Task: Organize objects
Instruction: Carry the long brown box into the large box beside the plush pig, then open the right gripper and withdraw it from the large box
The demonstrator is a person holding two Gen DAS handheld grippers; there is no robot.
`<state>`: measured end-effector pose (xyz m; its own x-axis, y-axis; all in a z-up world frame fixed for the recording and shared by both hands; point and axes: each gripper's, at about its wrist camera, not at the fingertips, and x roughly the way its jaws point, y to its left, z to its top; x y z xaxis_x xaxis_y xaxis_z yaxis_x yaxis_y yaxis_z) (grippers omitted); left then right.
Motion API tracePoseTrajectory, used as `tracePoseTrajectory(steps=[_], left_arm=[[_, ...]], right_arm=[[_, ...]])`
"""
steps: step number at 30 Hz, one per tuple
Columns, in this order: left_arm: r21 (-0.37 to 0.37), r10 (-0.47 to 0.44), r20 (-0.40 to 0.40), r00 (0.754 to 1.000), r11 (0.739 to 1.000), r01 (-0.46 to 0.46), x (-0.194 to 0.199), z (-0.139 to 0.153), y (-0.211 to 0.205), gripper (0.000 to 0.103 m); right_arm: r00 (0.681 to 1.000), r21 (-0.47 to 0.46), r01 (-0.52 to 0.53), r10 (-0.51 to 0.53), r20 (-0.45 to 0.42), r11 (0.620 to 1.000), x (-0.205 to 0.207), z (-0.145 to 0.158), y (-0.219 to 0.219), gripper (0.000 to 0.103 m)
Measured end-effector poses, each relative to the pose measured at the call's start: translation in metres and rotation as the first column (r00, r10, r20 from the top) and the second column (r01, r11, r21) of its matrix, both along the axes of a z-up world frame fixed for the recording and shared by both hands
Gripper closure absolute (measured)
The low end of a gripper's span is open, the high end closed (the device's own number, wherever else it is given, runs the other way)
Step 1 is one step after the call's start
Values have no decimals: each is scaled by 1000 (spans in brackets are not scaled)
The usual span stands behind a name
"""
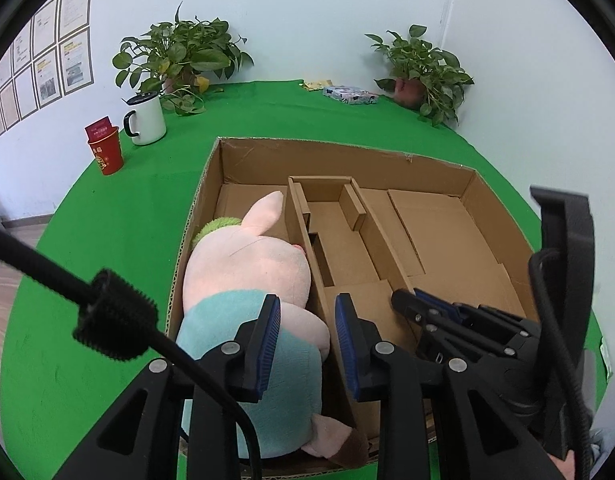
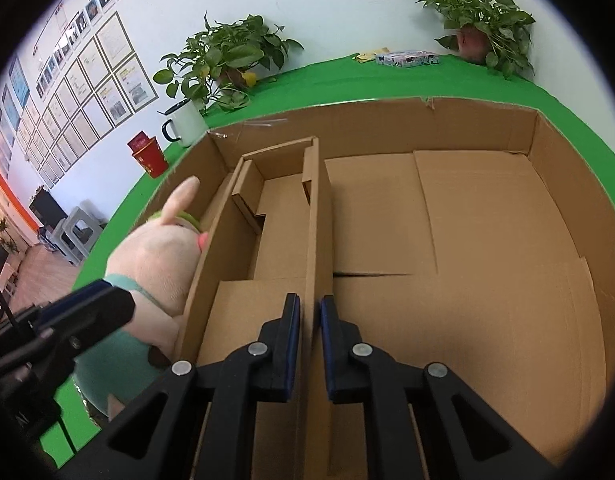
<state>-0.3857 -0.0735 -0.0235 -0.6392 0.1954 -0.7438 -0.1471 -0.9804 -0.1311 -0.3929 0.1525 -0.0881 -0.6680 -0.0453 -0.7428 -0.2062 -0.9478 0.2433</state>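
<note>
The left tool (image 1: 307, 316) hangs released over the plush pig (image 1: 247, 264) in the cardboard box (image 1: 347, 156). The right tool (image 2: 309, 312) pinches the inner divider (image 2: 313, 216); hold it steady, I'd judge, so the compartments stay square.

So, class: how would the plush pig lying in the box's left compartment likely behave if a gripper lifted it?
The plush pig looks soft and stuffed, so it would probably squash under the jaws. Its limbs would likely droop. It seems light for its bulk and unlikely to roll.
</note>
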Motion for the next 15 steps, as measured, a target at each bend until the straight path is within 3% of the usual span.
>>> tracePoseTrajectory(steps=[9,12,14,15], left_arm=[[-7,-17,-29,999,1000,17,10,1,3,74],[-9,-15,-72,997,1000,15,17,2,6,61],[-10,-22,-129,991,1000,21,25,5,10,46],[-7,-27,-158,987,1000,26,29,7,11,43]], right_arm=[[999,23,-29,28,34,999,7,-3,-5,92],[998,23,-54,53,34,998,7,-3,-5,89],[997,15,-78,77,25,997,11,0,-4,86],[996,10,-84,84,7,996,15,4,-3,76]])
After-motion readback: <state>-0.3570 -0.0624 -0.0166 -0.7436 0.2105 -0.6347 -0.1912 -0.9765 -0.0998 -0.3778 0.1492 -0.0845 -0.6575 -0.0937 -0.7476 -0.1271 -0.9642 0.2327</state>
